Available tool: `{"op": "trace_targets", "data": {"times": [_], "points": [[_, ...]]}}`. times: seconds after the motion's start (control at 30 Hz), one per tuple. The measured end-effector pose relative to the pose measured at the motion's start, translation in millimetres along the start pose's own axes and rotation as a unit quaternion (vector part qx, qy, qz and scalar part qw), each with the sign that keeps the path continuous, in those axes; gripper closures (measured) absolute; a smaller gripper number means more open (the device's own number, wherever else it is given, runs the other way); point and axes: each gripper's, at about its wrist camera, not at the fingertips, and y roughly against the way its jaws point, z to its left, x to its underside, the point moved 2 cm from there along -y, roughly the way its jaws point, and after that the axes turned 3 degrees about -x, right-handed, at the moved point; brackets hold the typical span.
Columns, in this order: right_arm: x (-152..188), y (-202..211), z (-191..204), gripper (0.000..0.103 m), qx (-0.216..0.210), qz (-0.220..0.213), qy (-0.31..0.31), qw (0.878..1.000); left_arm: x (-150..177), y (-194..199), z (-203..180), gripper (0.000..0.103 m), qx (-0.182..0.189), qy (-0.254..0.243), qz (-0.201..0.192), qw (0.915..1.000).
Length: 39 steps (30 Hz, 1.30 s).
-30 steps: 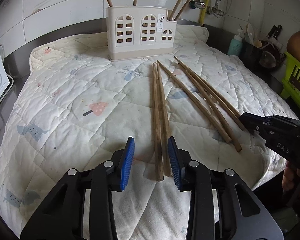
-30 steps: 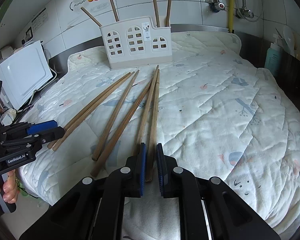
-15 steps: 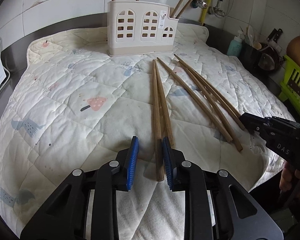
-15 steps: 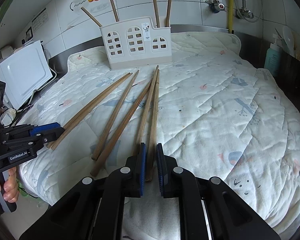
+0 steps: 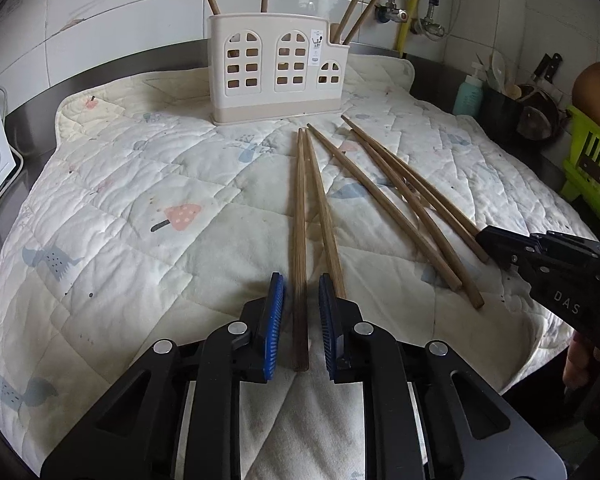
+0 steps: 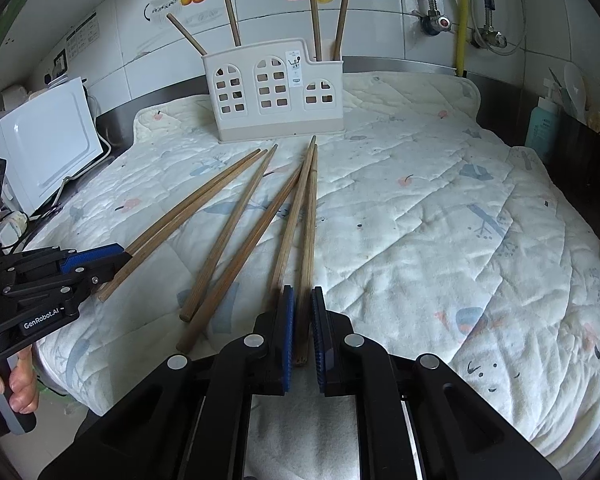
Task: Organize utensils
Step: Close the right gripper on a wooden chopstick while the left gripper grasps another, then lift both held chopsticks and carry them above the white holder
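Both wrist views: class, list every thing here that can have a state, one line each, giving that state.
Left gripper: jaws just closing around the leftmost chopstick, not yet pressing it.
Right gripper: jaws shut on the rightmost chopstick.
Other chopsticks: lying flat on the quilt.
Holder: upright, four chopsticks standing in it.

Six wooden chopsticks lie on the quilt, four more stand in one white holder — possibly others hidden inside.
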Motion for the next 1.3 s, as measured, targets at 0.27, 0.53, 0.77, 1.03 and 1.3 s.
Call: {"op": "trace_targets", "data": {"times": [0.27, 0.53, 0.77, 1.03, 1.3], "points": [[-6.0, 8.7, 2.2, 0.096, 0.0, -0.012, 0.006, 1.0, -5.8, 0.3, 13.0, 0.098, 0.021, 0.044, 0.013, 0.9987], [-34.6, 47.3, 6.5, 0.096, 0.005, -0.061, 0.038, 0.997, -19.3, 24.4, 9.1, 0.098, 0.015, 0.04, -0.024, 0.9988], [-78.2, 74.3, 1.1, 0.096, -0.021, -0.1, 0.039, 0.994, -46.9, 46.8, 19.6, 0.098, 0.012, 0.055, -0.082, 0.9951], [-126.4, 79.2, 2.3, 0.096, -0.046, -0.112, 0.064, 0.991, -84.0, 52.1, 19.0, 0.098, 0.011, 0.041, -0.118, 0.9921], [-179.8, 84.2, -4.2, 0.096, -0.057, -0.124, 0.083, 0.987, -120.6, 58.5, 27.0, 0.098, 0.01, 0.044, -0.127, 0.9908]]}}
